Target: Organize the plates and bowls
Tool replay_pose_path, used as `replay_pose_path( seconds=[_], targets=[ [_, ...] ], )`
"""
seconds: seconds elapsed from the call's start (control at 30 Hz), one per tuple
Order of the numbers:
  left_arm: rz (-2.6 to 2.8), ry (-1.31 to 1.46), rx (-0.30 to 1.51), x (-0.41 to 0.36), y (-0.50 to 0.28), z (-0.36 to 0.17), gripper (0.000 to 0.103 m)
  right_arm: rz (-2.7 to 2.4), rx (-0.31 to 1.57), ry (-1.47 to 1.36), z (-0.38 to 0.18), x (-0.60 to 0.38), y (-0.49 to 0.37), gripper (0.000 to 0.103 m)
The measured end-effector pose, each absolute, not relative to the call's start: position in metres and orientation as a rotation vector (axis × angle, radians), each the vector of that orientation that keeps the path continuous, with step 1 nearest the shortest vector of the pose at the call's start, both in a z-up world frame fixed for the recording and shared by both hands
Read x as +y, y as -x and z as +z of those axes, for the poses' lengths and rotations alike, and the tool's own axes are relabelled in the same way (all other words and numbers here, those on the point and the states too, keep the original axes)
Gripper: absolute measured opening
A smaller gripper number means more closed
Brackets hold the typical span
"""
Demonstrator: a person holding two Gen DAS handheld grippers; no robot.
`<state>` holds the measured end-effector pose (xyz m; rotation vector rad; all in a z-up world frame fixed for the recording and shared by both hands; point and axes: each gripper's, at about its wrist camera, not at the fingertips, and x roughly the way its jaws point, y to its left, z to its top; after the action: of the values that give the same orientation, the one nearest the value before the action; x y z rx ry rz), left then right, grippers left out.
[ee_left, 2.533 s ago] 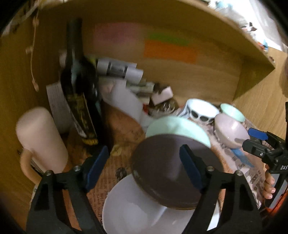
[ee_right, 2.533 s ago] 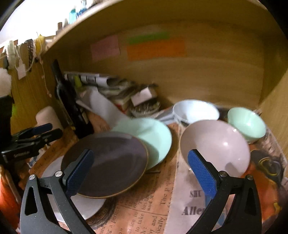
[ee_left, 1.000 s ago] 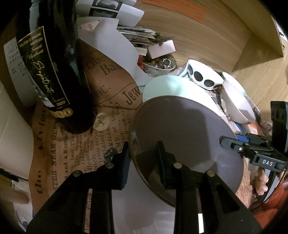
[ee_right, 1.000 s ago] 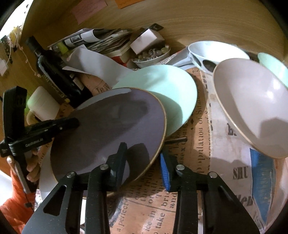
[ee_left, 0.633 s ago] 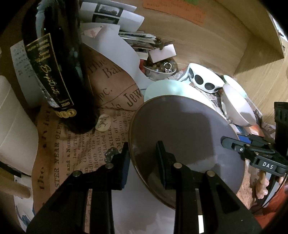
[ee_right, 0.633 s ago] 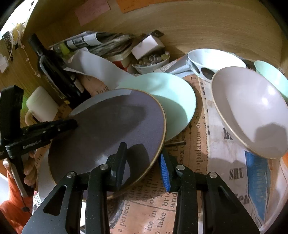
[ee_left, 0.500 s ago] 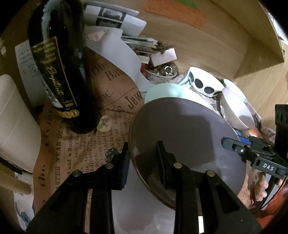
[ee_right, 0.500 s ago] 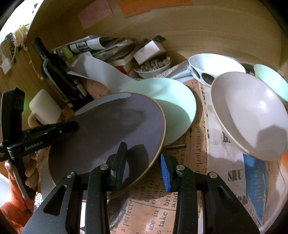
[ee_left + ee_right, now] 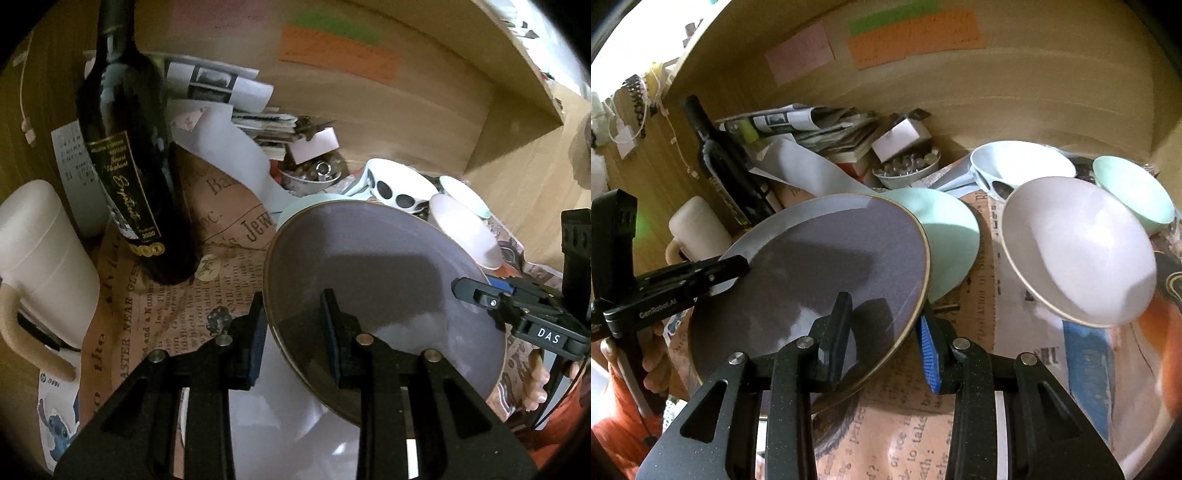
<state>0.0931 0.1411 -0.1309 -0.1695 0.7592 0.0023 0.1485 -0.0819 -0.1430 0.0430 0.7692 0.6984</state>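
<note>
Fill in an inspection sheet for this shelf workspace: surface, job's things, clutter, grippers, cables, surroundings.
Surface: newsprint paper covers the shelf floor.
Job's things: grey plate held tilted above a white plate; mint plate behind it; white bowl, mint bowl and spotted bowl to the right.
Clutter: wine bottle, cream mug, stacked newspapers, dish of beads.
Grippers: left gripper and right gripper both clamp the grey plate's rim, on opposite sides.
Cables: white cord hangs on the left wall.
Surroundings: wooden back wall with sticky notes.
</note>
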Motion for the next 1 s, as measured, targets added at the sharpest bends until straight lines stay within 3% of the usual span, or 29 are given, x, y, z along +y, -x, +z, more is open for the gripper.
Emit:
replay_pose_path(
  seconds=[1.0],
  targets=[
    [-0.115,0.156,0.773,0.044,-0.050,-0.139,0.029,0.609,0.721,-0.085,-0.142,-0.173,-0.089,0.031]
  ],
)
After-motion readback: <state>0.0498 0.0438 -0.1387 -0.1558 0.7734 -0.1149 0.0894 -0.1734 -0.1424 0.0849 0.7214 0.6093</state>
